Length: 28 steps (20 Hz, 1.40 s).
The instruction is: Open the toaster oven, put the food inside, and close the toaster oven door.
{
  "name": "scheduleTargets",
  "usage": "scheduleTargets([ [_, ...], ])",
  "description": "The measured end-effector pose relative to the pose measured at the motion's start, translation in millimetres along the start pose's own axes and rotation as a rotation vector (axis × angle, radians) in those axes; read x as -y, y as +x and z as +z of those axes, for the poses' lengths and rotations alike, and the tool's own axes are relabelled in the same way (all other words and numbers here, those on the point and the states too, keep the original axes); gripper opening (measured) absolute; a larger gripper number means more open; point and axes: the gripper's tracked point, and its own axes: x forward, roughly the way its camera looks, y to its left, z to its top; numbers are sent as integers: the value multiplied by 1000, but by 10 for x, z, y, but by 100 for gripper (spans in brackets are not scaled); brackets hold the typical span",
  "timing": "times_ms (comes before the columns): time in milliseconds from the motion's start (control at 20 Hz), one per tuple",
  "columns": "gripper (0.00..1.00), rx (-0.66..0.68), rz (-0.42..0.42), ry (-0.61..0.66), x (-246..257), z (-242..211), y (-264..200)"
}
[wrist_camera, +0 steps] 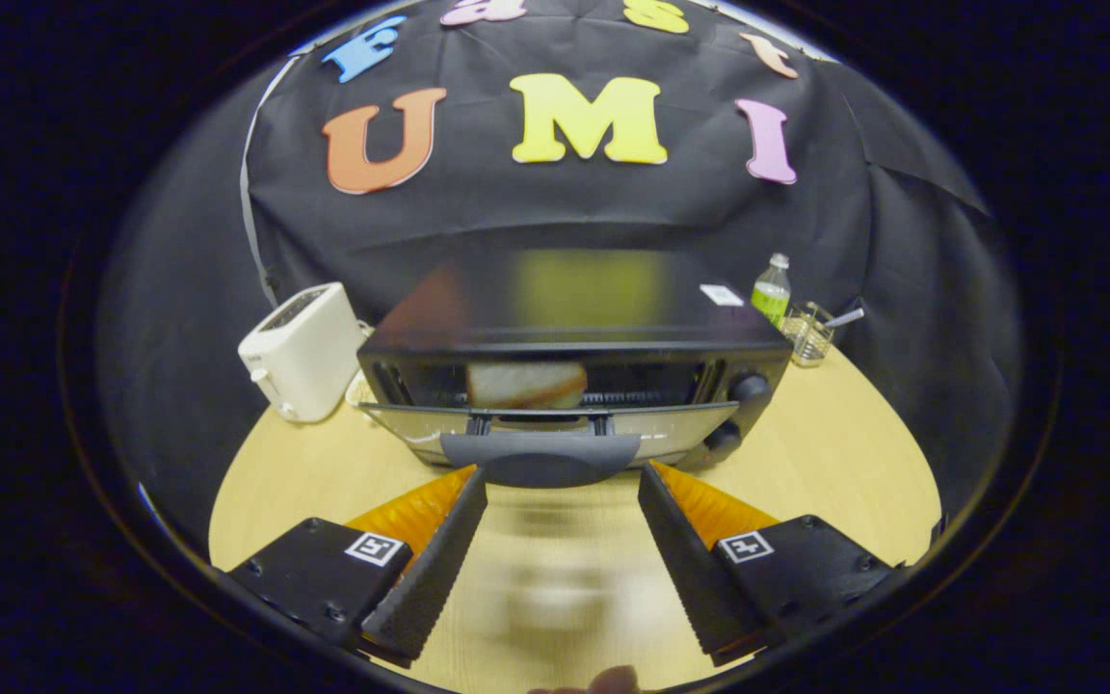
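A black toaster oven (569, 333) stands on the wooden table just ahead of my fingers. Its glass door (420, 429) hangs down partly open, with the grey handle (541, 453) at the front edge. A slice of bread (526, 384) lies inside on the rack. My gripper (560, 482) is open, with nothing between its fingers. The fingertips sit right at the door handle, one at each end of it, close to it or touching.
A white pop-up toaster (303, 349) stands to the left of the oven. Behind the oven's right side are a green bottle (772, 292) and a glass jar (808, 334) with a utensil. The round wooden table (834, 453) has bare surface on the right.
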Motion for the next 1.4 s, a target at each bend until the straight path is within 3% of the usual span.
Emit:
scheduleTargets([
  [300,100,215,-22,-8,95,1022,-782],
  [600,100,384,-6,19,109,1628,-1866],
  [1000,100,512,-2,18,153,1502,-2908],
  [1400,100,521,21,-4,67,1176,-3196],
])
